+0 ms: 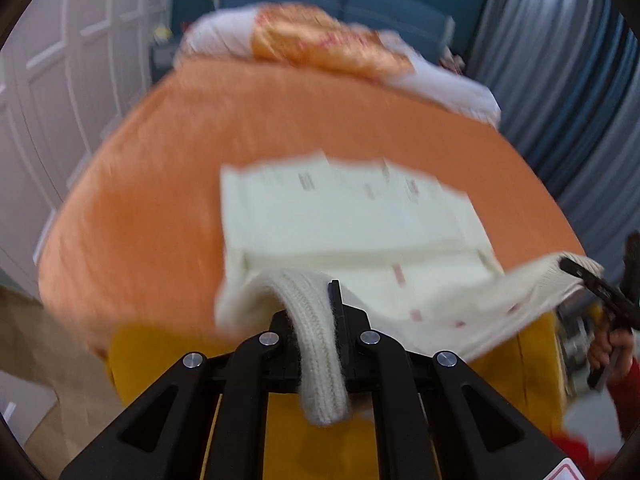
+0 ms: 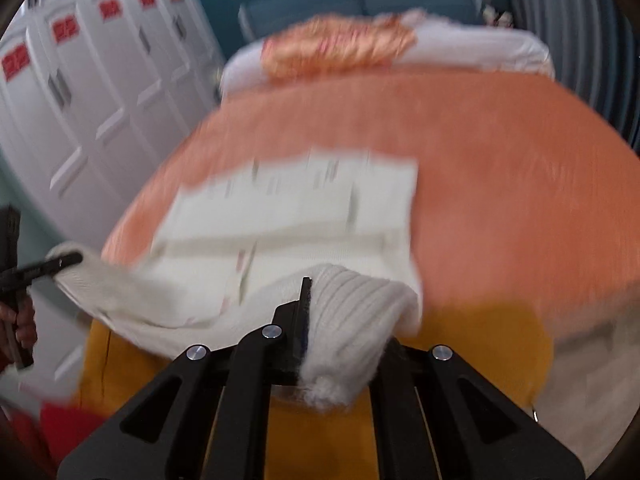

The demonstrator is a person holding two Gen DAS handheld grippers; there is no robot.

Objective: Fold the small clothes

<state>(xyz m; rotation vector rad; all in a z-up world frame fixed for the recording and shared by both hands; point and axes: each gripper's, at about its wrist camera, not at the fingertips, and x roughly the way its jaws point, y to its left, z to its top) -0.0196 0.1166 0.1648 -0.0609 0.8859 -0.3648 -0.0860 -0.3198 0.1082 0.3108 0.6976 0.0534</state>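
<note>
Here a cream knit garment (image 1: pixel 360 232) with small red and dark marks lies partly on an orange bedspread (image 1: pixel 168 184), its near edge lifted off the bed. The left gripper (image 1: pixel 334 300) is clamped on a ribbed hem at one corner; the right gripper (image 2: pixel 306 300) is clamped on the ribbed hem at the other, so the cloth hangs stretched between them. Each view shows the other gripper at its edge, held by a hand (image 1: pixel 610 346) in a red sleeve. A mustard cloth (image 2: pixel 480 344) lies under the near edge. An orange patterned pillow (image 1: pixel 320 40) and white bedding (image 2: pixel 480 46) sit at the far end. White wardrobe doors (image 2: pixel 100 92) stand left, grey curtains (image 1: pixel 568 80) right. Everything is motion-blurred.
</note>
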